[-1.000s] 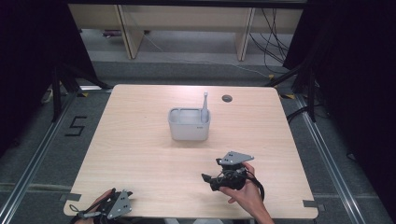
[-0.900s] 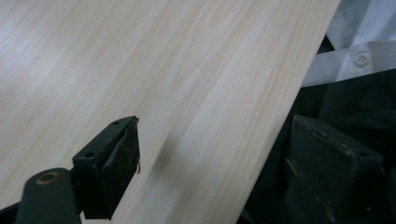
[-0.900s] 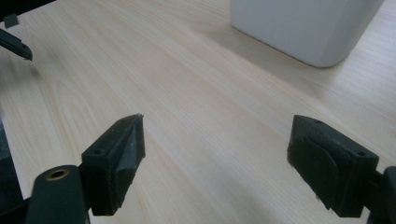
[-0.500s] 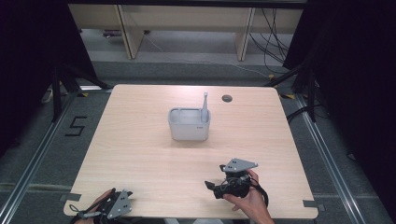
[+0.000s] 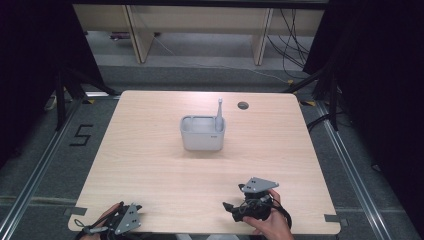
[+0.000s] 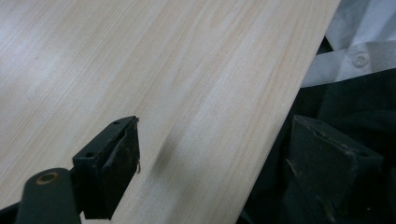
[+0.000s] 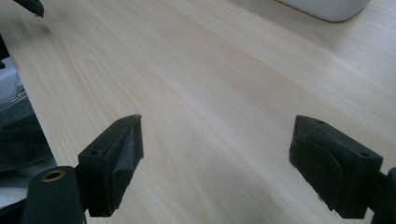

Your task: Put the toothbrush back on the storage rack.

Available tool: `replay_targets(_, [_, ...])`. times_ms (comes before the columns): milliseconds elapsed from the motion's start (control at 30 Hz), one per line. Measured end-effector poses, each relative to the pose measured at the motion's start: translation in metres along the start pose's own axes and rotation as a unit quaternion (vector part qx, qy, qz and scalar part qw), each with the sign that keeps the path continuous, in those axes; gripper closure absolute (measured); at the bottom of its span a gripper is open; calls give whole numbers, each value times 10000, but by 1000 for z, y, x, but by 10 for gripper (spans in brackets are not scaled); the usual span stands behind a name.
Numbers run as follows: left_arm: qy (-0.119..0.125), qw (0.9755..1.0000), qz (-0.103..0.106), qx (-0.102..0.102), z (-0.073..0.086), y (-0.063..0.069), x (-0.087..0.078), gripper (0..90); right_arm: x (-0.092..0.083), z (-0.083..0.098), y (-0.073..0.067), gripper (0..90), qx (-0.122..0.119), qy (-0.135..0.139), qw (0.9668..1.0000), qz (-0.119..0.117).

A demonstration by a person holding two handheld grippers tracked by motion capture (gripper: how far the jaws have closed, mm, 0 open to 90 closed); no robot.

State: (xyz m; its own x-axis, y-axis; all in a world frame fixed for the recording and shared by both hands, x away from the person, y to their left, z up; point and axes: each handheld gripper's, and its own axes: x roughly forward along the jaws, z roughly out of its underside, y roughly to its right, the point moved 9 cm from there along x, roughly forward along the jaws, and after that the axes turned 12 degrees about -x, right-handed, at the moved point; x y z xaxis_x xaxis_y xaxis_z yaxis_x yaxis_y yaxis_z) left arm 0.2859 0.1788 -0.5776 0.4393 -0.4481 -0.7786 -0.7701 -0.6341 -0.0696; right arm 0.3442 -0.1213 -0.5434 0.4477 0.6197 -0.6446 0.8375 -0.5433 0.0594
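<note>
A grey box (image 5: 202,134) stands at the middle of the wooden table (image 5: 150,150), with a slim grey toothbrush-like stick (image 5: 219,114) upright in its right end. My right gripper (image 5: 235,207) is held low near the front edge, right of centre, pointing left; its jaws are open with bare wood between them (image 7: 217,126). The box's pale base (image 7: 327,7) shows far ahead. My left gripper (image 5: 125,220) sits at the front left corner, also open (image 6: 215,135), one jaw over the wood and the other past the table's edge.
A small dark round hole (image 5: 243,105) lies in the tabletop behind the box. A white shirt (image 6: 359,51) and dark clothing show beyond the table's edge. Shelving and cables stand on the floor behind the table.
My right gripper has drawn back toward the front edge of the table. The left gripper and the box have not moved.
</note>
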Motion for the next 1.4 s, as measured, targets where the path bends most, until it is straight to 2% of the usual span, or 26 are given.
replay_targets(100, [-2, 10000, -18, -2, 0, 0, 0, 163, -2, 4, -1, 180, 33, -52, 10000, -22])
replay_targets(167, [-3, 10000, -15, 1, 0, 0, 0, 164, -3, 5, 0, 180, -28, -39, 10000, 21])
replay_targets(267, [1, 10000, -2, -7, 0, 0, 0, 164, -7, 10, -2, 179, 89, -83, 9999, 29])
replay_targets(333, [2, 10000, -14, -17, 0, 0, 0, 164, -9, 13, -1, 177, 48, -97, 9999, 43])
replay_targets(433, [-4, 10000, 2, -17, 0, 0, 0, 163, -12, 18, -3, 174, 137, -140, 9998, 47])
replay_targets(567, [-2, 10000, -1, -20, 0, 0, 0, 164, -14, 22, -3, 172, 79, -162, 9998, 65])
replay_targets(700, [1, 10000, -16, -13, 0, 0, 0, 163, -16, 24, -5, 172, 145, -169, 9997, 77])
replay_targets(767, [3, 10000, -19, -13, 0, 0, 1, 163, -17, 26, -4, 172, 48, -171, 9998, 64])
replay_targets(900, [-5, 10000, -27, -7, 0, -1, 1, 163, -20, 29, -5, 172, 112, -230, 9996, 126])
replay_targets(1067, [-19, 10000, 73, -33, 0, 1, 1, 163, -22, 32, -6, 172, 89, -242, 9996, 102])
replay_targets(1100, [-21, 10000, 63, -26, 0, 0, 1, 163, -24, 34, -6, 172, 137, -289, 9993, 178])
replay_targets(1167, [-19, 10000, 68, -32, 0, 1, 1, 163, -24, 34, -5, 171, 58, -274, 9995, 152])
replay_targets(1400, [-21, 10000, 70, -29, 0, 1, 1, 163, -24, 36, -5, 171, 54, -310, 9994, 166])
